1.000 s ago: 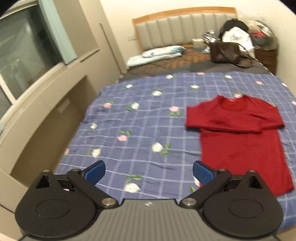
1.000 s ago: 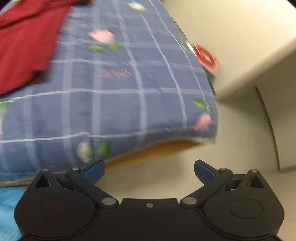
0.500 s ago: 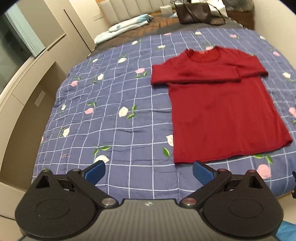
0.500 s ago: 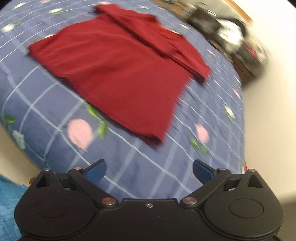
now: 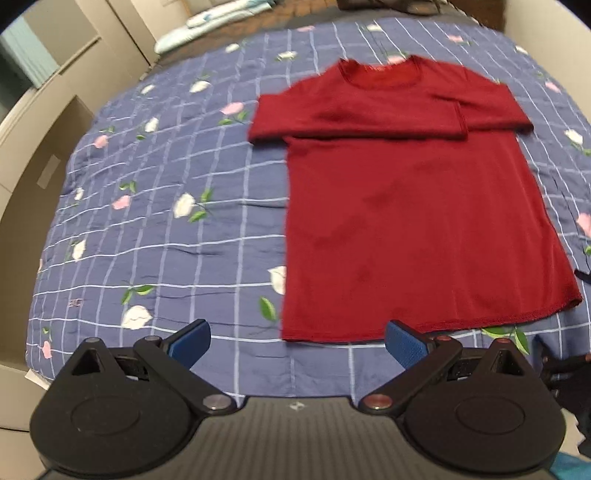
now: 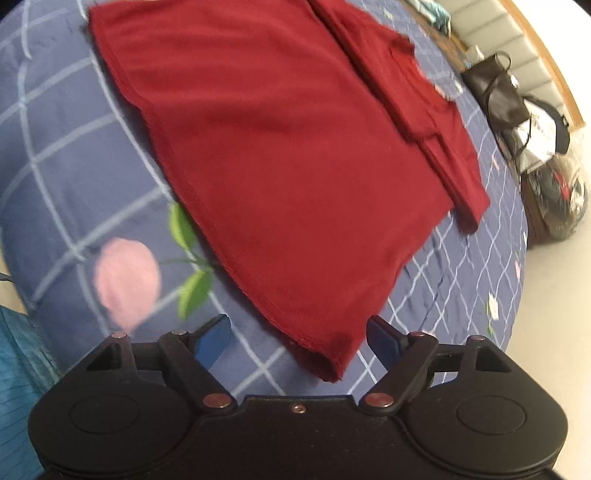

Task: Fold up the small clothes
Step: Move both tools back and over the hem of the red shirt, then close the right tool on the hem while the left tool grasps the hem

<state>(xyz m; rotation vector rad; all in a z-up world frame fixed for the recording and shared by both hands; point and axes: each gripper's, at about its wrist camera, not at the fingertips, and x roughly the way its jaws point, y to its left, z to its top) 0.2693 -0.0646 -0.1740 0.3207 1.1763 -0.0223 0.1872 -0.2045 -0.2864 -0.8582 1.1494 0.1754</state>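
A dark red long-sleeved top point(image 5: 413, 221) lies flat on the blue checked bedspread point(image 5: 177, 229), both sleeves folded across its chest. My left gripper point(image 5: 297, 341) is open just short of the hem's left corner, with nothing between its blue pads. In the right wrist view the same red top point(image 6: 280, 147) fills the middle of the frame. My right gripper point(image 6: 299, 341) is open, with the hem's right corner lying between its fingers. Whether the pads touch the cloth I cannot tell.
A folded light blue cloth point(image 5: 218, 18) lies near the headboard. A dark handbag point(image 6: 498, 96) and bulging bags point(image 6: 554, 173) sit at the far corner of the bed. Beige cabinets point(image 5: 33, 122) line the left side; the bed edge is right below both grippers.
Both grippers have swung toward the bed and closed in on the top's hem, the left at its left corner, the right at its right corner. Both have stayed open.
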